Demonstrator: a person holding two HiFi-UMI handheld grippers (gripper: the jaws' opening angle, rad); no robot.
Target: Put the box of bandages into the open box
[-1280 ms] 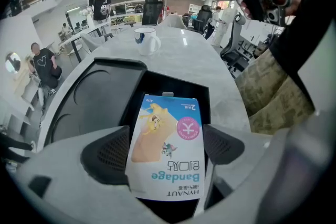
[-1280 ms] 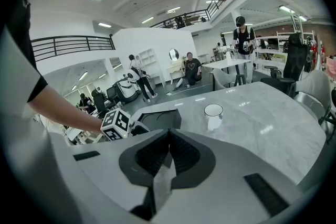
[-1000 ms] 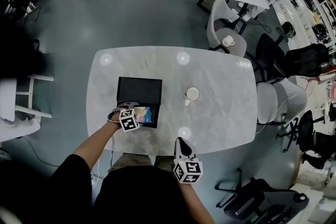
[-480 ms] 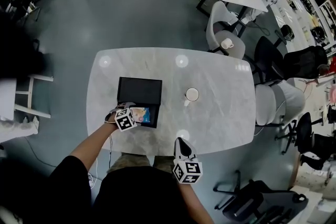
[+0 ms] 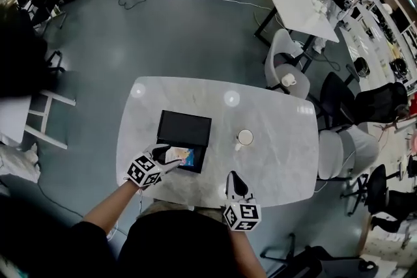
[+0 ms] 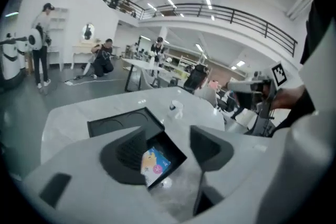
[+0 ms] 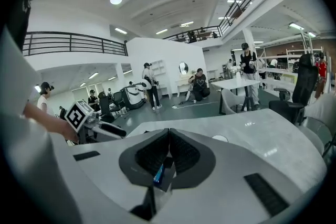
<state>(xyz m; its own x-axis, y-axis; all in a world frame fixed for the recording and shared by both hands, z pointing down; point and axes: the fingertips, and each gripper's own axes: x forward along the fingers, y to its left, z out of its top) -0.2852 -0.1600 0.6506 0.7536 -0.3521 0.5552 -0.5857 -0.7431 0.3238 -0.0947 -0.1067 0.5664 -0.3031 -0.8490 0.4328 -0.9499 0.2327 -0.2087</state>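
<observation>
Seen from above, a pale grey marble surface (image 5: 280,159) with rounded corners fills the middle of the frame, standing on a dark grey floor (image 5: 195,36). Left of the middle lies a flat black open box (image 5: 185,128). Its 2 halves are spread side by side, 1 toward the top of the frame and 1 toward the bottom. The small blue and yellow box of bandages (image 5: 182,155) lies inside the lower half. A round white cup (image 5: 245,137) stands to the right of the black open box, apart from it.

The left tongs (image 5: 167,159) reach in from the lower left and hover at the lower left corner of the black open box, pointing toward it. In the left gripper view they stand wide, their 2 dark pads well apart. They have just been closing a little, with nothing gripped between them. The box of bandages shows past the gap, down in the black open box, free of both pads.

The right tongs (image 5: 232,179) sit at the bottom edge of the surface, right of the middle, well apart from the black open box. In the right gripper view their 2 ribbed pads are pressed together.
</observation>
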